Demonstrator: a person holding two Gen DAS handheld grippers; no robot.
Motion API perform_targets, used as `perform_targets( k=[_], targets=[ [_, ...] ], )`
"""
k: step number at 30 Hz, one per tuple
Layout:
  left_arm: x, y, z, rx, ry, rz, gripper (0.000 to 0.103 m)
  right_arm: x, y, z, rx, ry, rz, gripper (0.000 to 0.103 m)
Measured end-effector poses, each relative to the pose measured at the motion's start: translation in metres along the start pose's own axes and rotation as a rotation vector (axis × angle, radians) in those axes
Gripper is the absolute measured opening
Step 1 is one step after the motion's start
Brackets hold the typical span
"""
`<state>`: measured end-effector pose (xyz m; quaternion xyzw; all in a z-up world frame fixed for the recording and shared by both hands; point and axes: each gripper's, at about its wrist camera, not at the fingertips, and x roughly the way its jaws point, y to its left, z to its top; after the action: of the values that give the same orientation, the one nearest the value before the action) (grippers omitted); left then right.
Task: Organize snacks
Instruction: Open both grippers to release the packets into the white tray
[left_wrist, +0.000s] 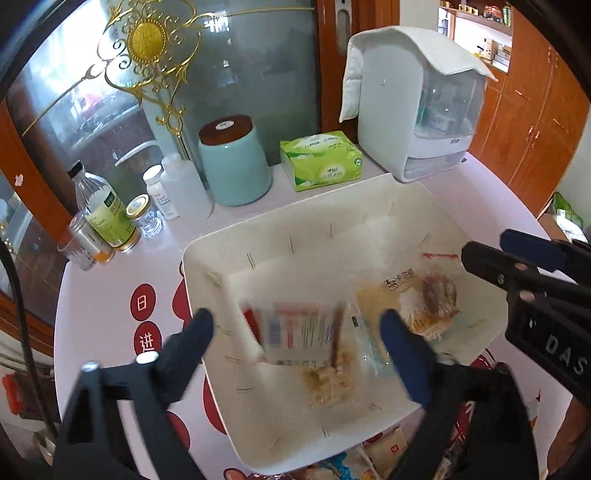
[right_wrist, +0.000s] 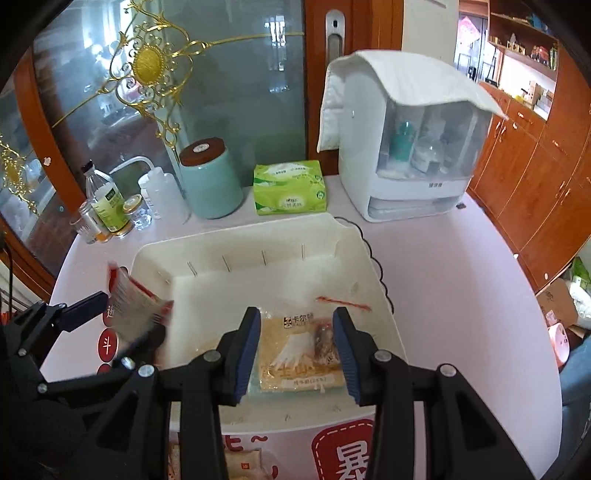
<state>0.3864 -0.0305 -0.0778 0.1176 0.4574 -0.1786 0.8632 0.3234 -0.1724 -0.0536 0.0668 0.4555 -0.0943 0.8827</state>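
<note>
A white plastic bin (right_wrist: 332, 236) sits on the pale pink tabletop (right_wrist: 461, 295), and both grippers hang over it, pointing steeply down. The left gripper (left_wrist: 295, 328) has its jaws spread wide — a red-and-white snack packet (left_wrist: 295, 328) shows blurred between them, touching neither finger as far as I can tell, its lower end over the bin floor. From the right wrist view the same packet (right_wrist: 138, 306) hangs tilted over the bin's left wall, beside the left gripper's finger (right_wrist: 86, 304).

The right gripper (right_wrist: 297, 354) has its blue-padded jaws partly apart, either side of a clear-wrapped yellow pastry packet (right_wrist: 295, 354) lying flat near the bin's front wall. Whether the pads press on it I cannot tell.

Behind the bin stand a mint-green canister (right_wrist: 210, 181), a green tissue pack (right_wrist: 290, 188), several bottles (right_wrist: 107, 199) and a white cabinet under a cloth (right_wrist: 410, 147).
</note>
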Motion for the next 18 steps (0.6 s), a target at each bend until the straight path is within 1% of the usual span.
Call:
perform_targets(
  k=[4, 7, 9, 14, 18],
  targets=[
    [0.013, -0.001, -0.001, -0.019, 0.042, -0.038, 0.093, 0.005, -0.002, -0.005, 0.009, 0.011, -0.012, 0.051],
    [0.015, -0.002, -0.004, -0.032, 0.055, -0.055, 0.093, 0.006, -0.004, -0.008, 0.023, 0.022, 0.016, 0.052],
    [0.011, -0.004, -0.006, -0.032, 0.052, -0.062, 0.093, 0.004, -0.005, -0.010, 0.030, 0.024, 0.024, 0.053],
    [-0.003, -0.007, -0.008, -0.033, 0.036, -0.069, 0.093, -0.007, -0.006, -0.015, 0.027, 0.019, -0.003, 0.054],
    [-0.015, -0.010, -0.010, -0.040, 0.028, -0.078, 0.093, -0.017, -0.007, -0.019, 0.038, 0.012, 0.001, 0.054]
  ],
)
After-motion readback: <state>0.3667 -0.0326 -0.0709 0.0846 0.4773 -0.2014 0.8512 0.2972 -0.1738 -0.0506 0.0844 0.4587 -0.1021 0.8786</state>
